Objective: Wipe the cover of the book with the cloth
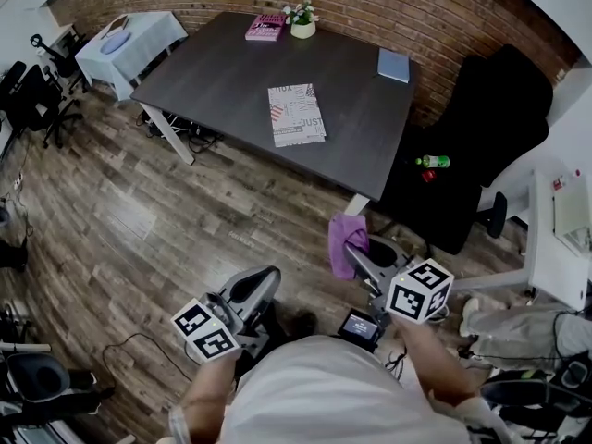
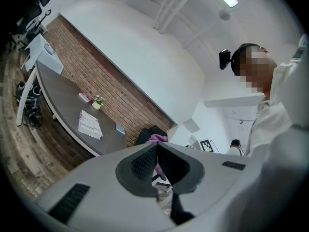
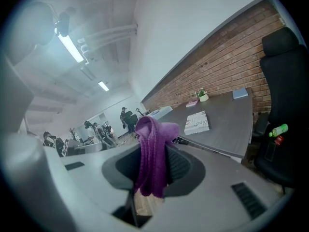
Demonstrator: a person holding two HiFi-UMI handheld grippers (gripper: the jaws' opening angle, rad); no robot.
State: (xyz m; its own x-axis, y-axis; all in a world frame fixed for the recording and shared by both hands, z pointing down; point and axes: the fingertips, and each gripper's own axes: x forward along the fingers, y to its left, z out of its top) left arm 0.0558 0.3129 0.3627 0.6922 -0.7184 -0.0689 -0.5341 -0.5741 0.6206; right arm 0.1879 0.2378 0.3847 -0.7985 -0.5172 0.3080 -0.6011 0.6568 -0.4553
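Wiping has not begun: the right tool (image 1: 363,259) grips the purple cloth (image 3: 152,153), the left tool (image 1: 262,283) is closed on nothing, and both are well short of the desk (image 1: 213,72), where the book (image 1: 296,114) lies flat, unwiped.

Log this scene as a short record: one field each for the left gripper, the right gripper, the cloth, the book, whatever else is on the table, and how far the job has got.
left gripper: shut, empty
right gripper: shut on the cloth
cloth: purple, hanging bunched between the jaws
book: closed, flat on the dark table, printed cover up
also on table: pink book, potted plant, blue notebook
progress: wiping not begun; cloth held over the floor, short of the table
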